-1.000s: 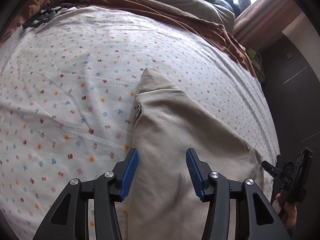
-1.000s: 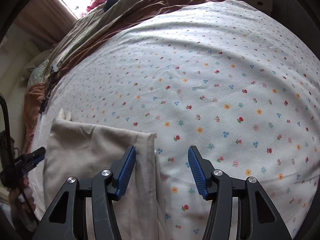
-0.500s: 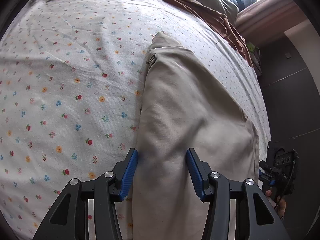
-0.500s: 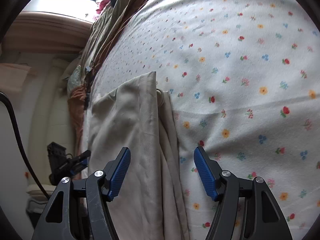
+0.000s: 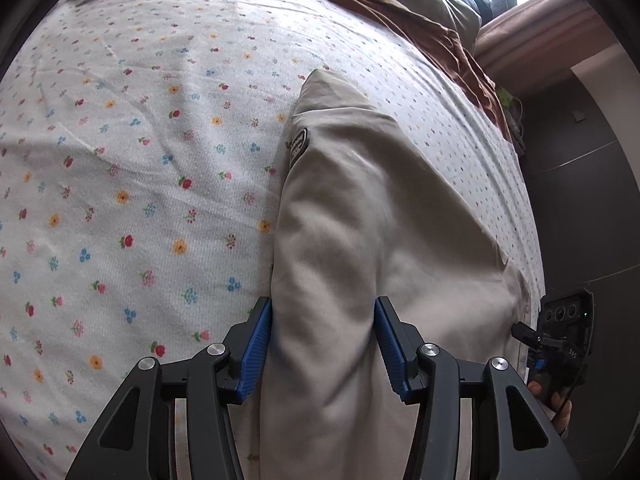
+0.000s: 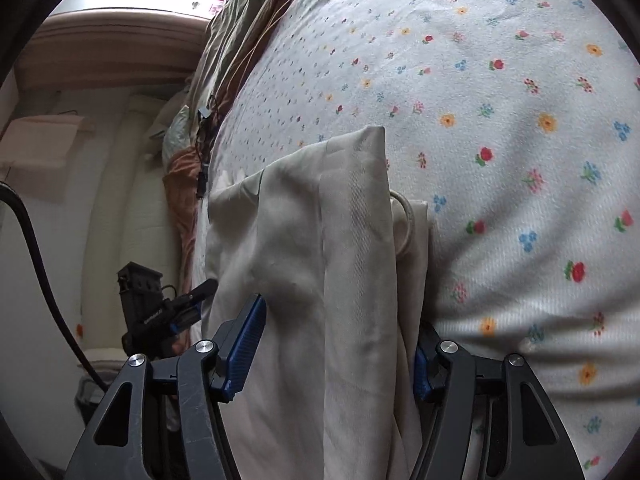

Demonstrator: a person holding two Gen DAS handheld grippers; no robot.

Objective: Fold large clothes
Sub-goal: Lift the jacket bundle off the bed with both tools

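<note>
Both my tongs straddle the beige garment (image 5: pixel 360 240) lying folded on the flowered bedsheet (image 5: pixel 140 160). My left gripper (image 5: pixel 323 344) stands apart with a raised fold bulging between its pads. My right gripper (image 6: pixel 340 344), jaws just closing, brackets the layered edge; grip unclear. Cloth looks creased, patch showing.

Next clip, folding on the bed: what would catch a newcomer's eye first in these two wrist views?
A beige garment, folded into a long strip, lies on the flower-print bedsheet near the bed's edge. The left gripper and right gripper each straddle it, fabric bunched between the blue jaws. Rumpled brown bedding is piled at the far end, under the window.
</note>
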